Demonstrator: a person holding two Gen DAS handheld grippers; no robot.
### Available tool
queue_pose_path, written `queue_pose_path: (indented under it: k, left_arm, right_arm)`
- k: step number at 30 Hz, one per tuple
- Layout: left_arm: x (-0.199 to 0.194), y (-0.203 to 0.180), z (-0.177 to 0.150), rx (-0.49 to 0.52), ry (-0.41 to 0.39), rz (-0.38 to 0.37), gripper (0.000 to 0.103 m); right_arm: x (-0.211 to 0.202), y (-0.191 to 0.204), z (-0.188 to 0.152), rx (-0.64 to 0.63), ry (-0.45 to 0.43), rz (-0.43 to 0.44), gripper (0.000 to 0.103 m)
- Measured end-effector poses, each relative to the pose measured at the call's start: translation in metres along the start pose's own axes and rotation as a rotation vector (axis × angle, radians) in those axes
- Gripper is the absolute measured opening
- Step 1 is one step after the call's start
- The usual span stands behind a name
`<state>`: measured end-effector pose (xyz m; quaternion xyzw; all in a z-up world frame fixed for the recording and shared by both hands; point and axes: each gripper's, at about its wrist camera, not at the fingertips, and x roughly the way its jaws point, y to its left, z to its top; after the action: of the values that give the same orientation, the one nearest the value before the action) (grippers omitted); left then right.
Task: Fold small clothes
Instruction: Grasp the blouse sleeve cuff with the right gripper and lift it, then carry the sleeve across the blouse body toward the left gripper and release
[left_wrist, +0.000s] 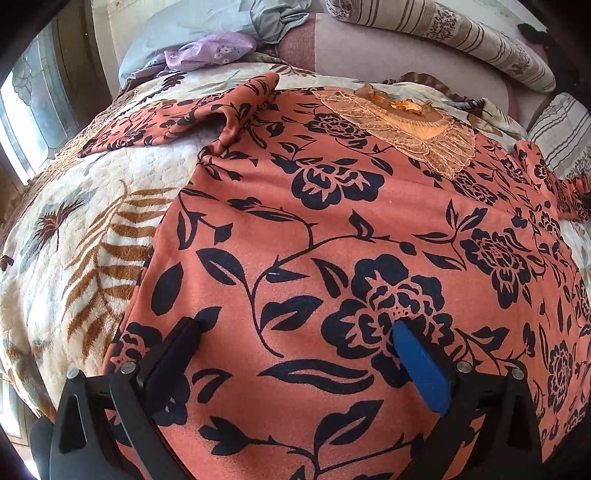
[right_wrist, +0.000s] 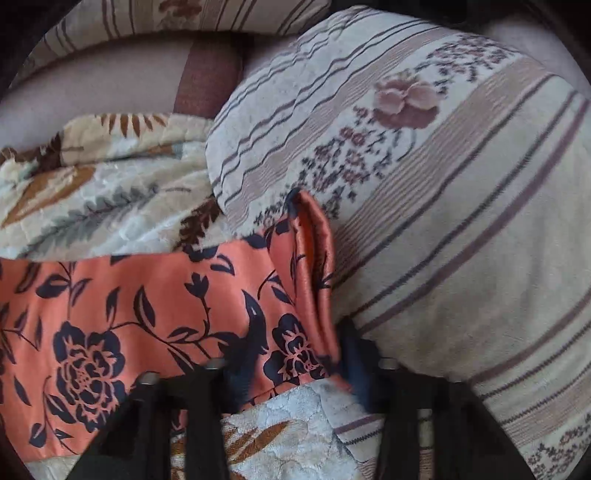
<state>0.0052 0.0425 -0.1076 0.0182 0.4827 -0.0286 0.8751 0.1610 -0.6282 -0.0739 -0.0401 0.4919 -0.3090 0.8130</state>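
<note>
Your left gripper (left_wrist: 295, 332) gapes wide over the orange floral garment (left_wrist: 332, 229) — your right gripper (right_wrist: 295, 369) pinches its sleeve (right_wrist: 314, 266).

a cream leaf-print blanket (left_wrist: 74, 221) covers the bed. striped floral pillows (right_wrist: 443, 221) lie at its far side, near a crumpled lilac cloth (left_wrist: 210, 50).

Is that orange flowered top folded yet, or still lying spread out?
Spread out. The orange black-flowered top lies flat on the leaf-patterned blanket, lace collar showing, one sleeve stretched sideways.
</note>
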Motion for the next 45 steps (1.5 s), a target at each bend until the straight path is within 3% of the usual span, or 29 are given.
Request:
queue_pose_path:
  k: [2,4,11,14,18,23,25,26,28,29,30,31,34,38,43,45]
  left_arm:
    - [0.002,0.000,0.005,0.014,0.016,-0.007,0.103]
    - [0.005,0.000,0.010,0.031,0.027,-0.020,0.103]
    - [-0.001,0.012,0.012,0.000,0.009,-0.044,0.103]
    - [-0.010,0.027,0.010,-0.073,-0.006,-0.062,0.103]
    - [-0.026,0.052,0.010,-0.174,-0.052,-0.074,0.103]
    - [-0.043,0.071,0.019,-0.212,-0.103,-0.059,0.103]
    - [-0.048,0.072,0.024,-0.209,-0.117,-0.061,0.103]
    - [-0.049,0.072,0.027,-0.206,-0.122,-0.063,0.103]
    - [-0.051,0.071,0.035,-0.195,-0.137,-0.070,0.103]
    - [-0.051,0.070,0.039,-0.192,-0.142,-0.074,0.103]
    - [-0.051,0.068,0.043,-0.190,-0.143,-0.081,0.103]
    - [-0.049,0.067,0.047,-0.189,-0.145,-0.093,0.103]
    - [-0.034,0.056,0.065,-0.178,-0.132,-0.133,0.103]
    - [-0.002,0.039,0.097,-0.181,-0.086,-0.151,0.103]
    - [0.027,0.029,0.127,-0.213,-0.043,-0.124,0.103]
    - [0.034,0.026,0.132,-0.208,-0.034,-0.114,0.103]
  right_arm:
    - [-0.004,-0.005,0.002,0.056,0.015,0.074,0.006]
    - [-0.022,-0.013,0.005,0.146,0.002,0.203,0.006]
    - [-0.164,-0.011,0.020,0.359,-0.178,0.855,0.006]
    - [-0.233,0.027,0.020,0.323,-0.235,1.055,0.006]
    - [-0.299,0.106,0.001,0.270,-0.220,1.309,0.006]
    - [-0.308,0.223,-0.035,0.280,-0.071,1.518,0.007]
    - [-0.287,0.276,-0.045,0.230,0.005,1.535,0.010]
    - [-0.271,0.303,-0.053,0.199,0.086,1.509,0.010]
    - [-0.232,0.345,-0.074,0.152,0.258,1.388,0.030]
    - [-0.215,0.356,-0.083,0.146,0.304,1.342,0.047]
    - [-0.205,0.357,-0.092,0.158,0.330,1.323,0.072]
    - [-0.198,0.352,-0.099,0.181,0.340,1.317,0.078]
    - [-0.203,0.327,-0.106,0.166,0.270,1.289,0.082]
    - [-0.227,0.293,-0.097,0.011,0.027,1.076,0.082]
    - [-0.222,0.272,-0.095,-0.006,-0.011,0.978,0.082]
    - [-0.219,0.260,-0.097,0.015,-0.002,0.997,0.082]
